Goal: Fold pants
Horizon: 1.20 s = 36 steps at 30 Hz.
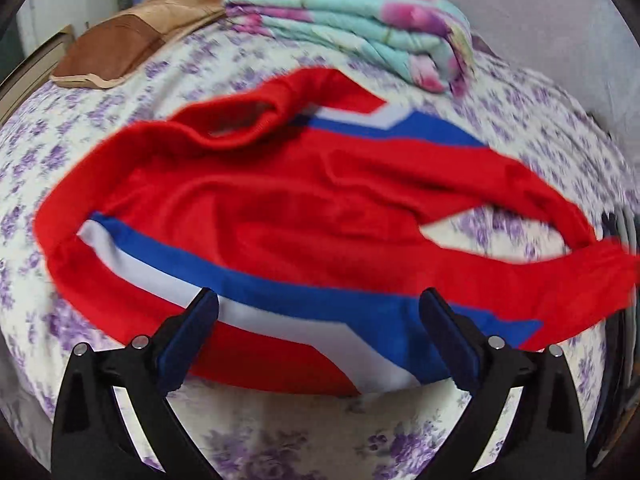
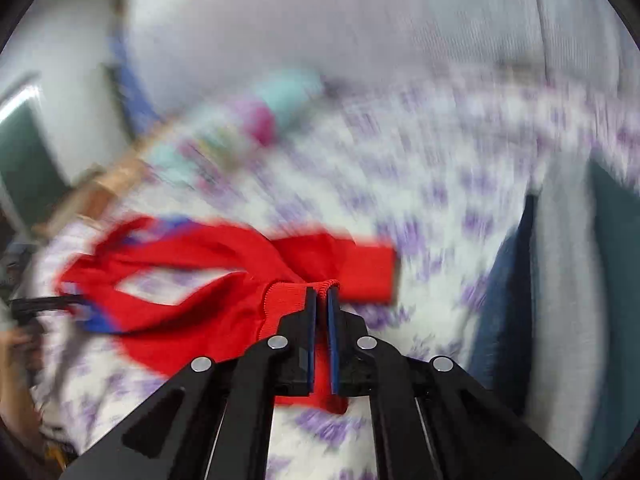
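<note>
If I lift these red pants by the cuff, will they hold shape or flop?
Probably flop: the red pants lie creased and bunched on the bedsheet. Likely light, since the thin knit cuff pinched in the right tongs already trails loosely. Expect the legs to swing and drag.

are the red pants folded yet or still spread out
Spread out, rumpled: the red pants lie across the bed, legs apart, one ribbed edge clamped in the right gripper.

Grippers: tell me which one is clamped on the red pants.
The right gripper, jaws shut on the red pants' ribbed edge; the left gripper stands wide open, gripping nothing.
</note>
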Available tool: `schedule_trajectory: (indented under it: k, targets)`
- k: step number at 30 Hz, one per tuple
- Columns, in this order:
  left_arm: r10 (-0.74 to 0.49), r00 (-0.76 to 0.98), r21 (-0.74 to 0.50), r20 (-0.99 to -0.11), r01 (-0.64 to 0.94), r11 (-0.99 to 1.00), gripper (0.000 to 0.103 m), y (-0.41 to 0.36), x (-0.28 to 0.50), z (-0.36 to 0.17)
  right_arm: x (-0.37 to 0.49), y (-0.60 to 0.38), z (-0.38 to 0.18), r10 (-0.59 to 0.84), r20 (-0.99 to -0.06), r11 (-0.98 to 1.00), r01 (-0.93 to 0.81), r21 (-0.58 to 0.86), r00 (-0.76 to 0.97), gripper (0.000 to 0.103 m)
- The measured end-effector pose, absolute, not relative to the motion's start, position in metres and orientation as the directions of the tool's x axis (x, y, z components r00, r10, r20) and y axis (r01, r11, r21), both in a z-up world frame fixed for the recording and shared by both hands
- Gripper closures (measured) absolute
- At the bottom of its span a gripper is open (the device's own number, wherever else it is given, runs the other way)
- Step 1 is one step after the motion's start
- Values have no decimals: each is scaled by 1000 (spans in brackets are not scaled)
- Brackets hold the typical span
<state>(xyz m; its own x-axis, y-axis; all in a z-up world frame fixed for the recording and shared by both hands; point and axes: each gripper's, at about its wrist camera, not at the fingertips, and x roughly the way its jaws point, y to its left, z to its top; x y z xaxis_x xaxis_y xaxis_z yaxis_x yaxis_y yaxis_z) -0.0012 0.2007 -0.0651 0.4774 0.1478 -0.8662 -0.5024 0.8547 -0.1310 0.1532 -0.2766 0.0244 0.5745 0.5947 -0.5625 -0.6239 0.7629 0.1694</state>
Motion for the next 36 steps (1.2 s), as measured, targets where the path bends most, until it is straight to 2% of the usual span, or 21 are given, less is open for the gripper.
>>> schedule_trajectory:
  k: [2,4,6,7,9,10,11,13,19,20,21,22,24,26,28,30,31,32,33,34,36]
  targets:
    - [154,457,-112,-876,-503,857,5,198,0,-73,131,-293,31,609,-575,736,-660,153,546,97]
    - [156,445,-106,-882,-510,854,5,199,0,-78,113,-293,13,550,-681,713,-696,84,482,93]
    - [156,434,-104,-887,-516,850,5,200,-3,-81,99,-286,-20,388,-812,704,-709,-44,436,67]
    - [156,435,-103,-887,-515,851,5,201,-6,-80,97,-285,-30,321,-835,718,-690,-92,446,47]
    - [164,436,-94,-885,-512,854,5,200,-10,-78,101,-291,-31,334,-834,756,-653,-42,440,45]
    - [168,437,-89,-884,-510,855,5,199,-10,-76,106,-297,-26,383,-818,771,-636,26,430,38]
    - [171,439,-86,-882,-506,858,5,198,-11,-74,112,-301,-20,430,-789,789,-608,92,439,25]
    - [175,447,-77,-877,-492,867,5,194,-10,-71,125,-299,-13,457,-747,813,-568,130,482,19]
    - [169,413,-55,-895,-477,877,5,189,-5,-82,187,-252,-58,342,-853,823,-563,69,394,22]
    - [170,409,-52,-896,-479,876,5,190,-5,-85,198,-242,-72,338,-882,810,-579,95,328,58]
    - [173,404,-48,-898,-482,875,5,191,-6,-87,201,-237,-78,345,-892,799,-590,117,290,86]
    - [176,402,-46,-899,-485,873,5,192,-6,-88,199,-233,-74,339,-889,792,-603,93,309,98]
    - [180,399,-43,-899,-489,871,5,194,-8,-86,183,-228,-42,350,-831,764,-645,-15,433,98]
    - [189,397,-39,-898,-502,864,5,197,-10,-83,163,-243,7,413,-713,762,-644,-70,567,98]
    - [183,411,-57,-893,-507,860,5,202,-14,-77,125,-269,53,470,-545,737,-648,-190,694,98]
    - [165,429,-89,-888,-512,854,5,208,-18,-73,95,-291,64,538,-487,671,-699,-248,689,97]
    - [150,434,-109,-888,-516,850,5,212,-20,-73,85,-302,59,568,-518,621,-746,-241,640,87]
    - [126,435,-135,-892,-521,843,5,216,-21,-76,81,-307,50,564,-567,585,-775,-239,600,41]
    - [113,429,-145,-896,-525,839,5,218,-21,-79,78,-311,34,491,-634,581,-767,-272,597,17]
    - [104,423,-152,-900,-529,835,5,219,-22,-81,77,-312,20,417,-658,602,-733,-316,627,5]
    - [100,417,-152,-903,-530,835,5,219,-21,-84,81,-319,2,342,-697,637,-701,-321,630,6]
